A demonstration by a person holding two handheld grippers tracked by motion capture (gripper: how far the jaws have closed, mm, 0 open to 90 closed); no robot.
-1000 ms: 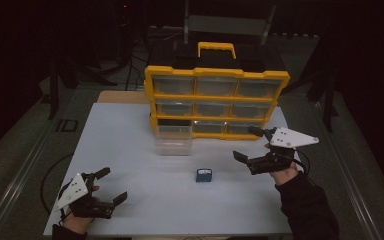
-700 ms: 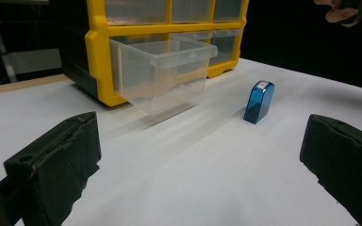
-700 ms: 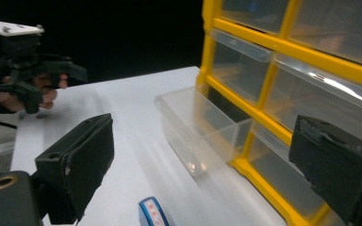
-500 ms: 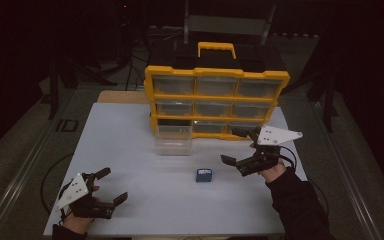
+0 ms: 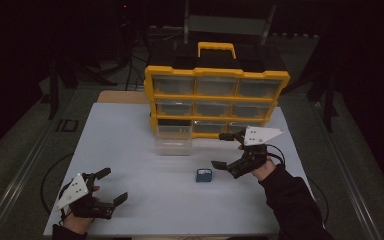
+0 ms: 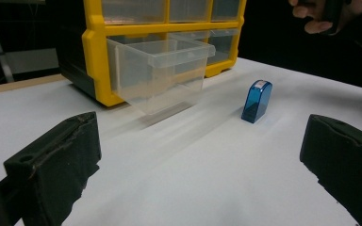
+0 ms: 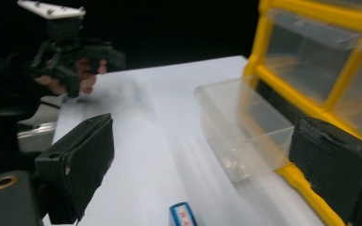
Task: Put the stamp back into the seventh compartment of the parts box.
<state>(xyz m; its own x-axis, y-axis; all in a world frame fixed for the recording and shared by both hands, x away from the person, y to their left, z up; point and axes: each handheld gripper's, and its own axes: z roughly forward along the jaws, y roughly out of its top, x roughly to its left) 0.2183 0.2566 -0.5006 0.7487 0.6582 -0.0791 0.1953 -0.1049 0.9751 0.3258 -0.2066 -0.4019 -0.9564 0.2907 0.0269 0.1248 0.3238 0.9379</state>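
While our right gripper (image 5: 229, 151) hangs wide open and empty, the small blue case (image 5: 203, 175) stands on the white table (image 5: 130, 145) at about seven o'clock from its tips, close by. Our left gripper (image 5: 111, 186), equally open and empty, sits well apart at nine o'clock. A pulled-out clear drawer (image 5: 173, 141) lies beyond, at eleven o'clock.

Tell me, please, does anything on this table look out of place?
One clear drawer is pulled far out of the yellow organizer's bottom row, while the others sit closed. A small blue case stands alone on the table.
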